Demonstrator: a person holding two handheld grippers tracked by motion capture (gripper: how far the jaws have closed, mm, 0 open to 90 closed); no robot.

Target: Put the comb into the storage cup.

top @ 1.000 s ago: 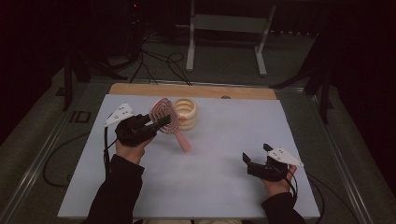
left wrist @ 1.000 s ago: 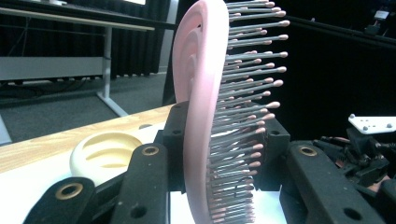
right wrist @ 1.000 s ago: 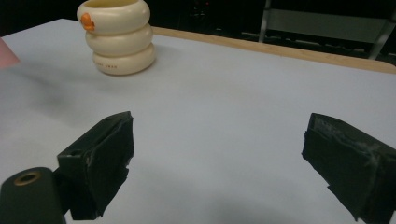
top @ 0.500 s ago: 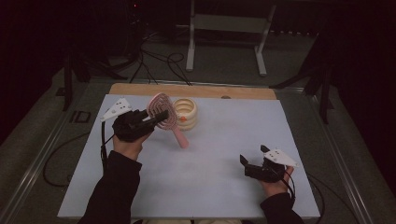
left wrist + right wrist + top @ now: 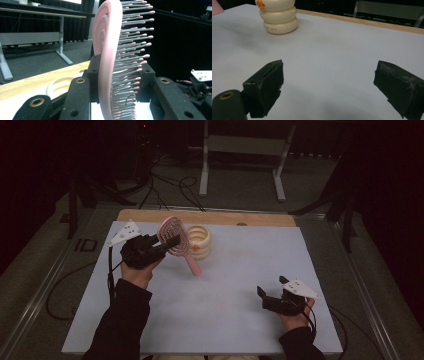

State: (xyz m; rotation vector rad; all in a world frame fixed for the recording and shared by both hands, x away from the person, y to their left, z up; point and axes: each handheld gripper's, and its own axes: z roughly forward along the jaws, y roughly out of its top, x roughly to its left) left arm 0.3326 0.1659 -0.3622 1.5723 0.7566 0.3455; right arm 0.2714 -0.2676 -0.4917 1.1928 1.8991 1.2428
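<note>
Hairbrush [image 5: 176,240] clenched in left gripper [image 5: 162,246] by head, handle at 5 o'clock; lower handle-first into cream holder [image 5: 199,241]. Right gripper [image 5: 264,296] released, idle.

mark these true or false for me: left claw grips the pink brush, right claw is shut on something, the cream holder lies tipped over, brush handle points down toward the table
1. The left claw grips the pink plastic hairbrush. True.
2. The right claw is shut on something. False: its jaws stand wide apart with nothing between them.
3. The cream ribbed ring-shaped holder lies tipped over. False: it stands upright on the white table.
4. The hairbrush handle slants down toward the table. True.
5. The bristles are clamped between the left claw's jaws. True.
</note>
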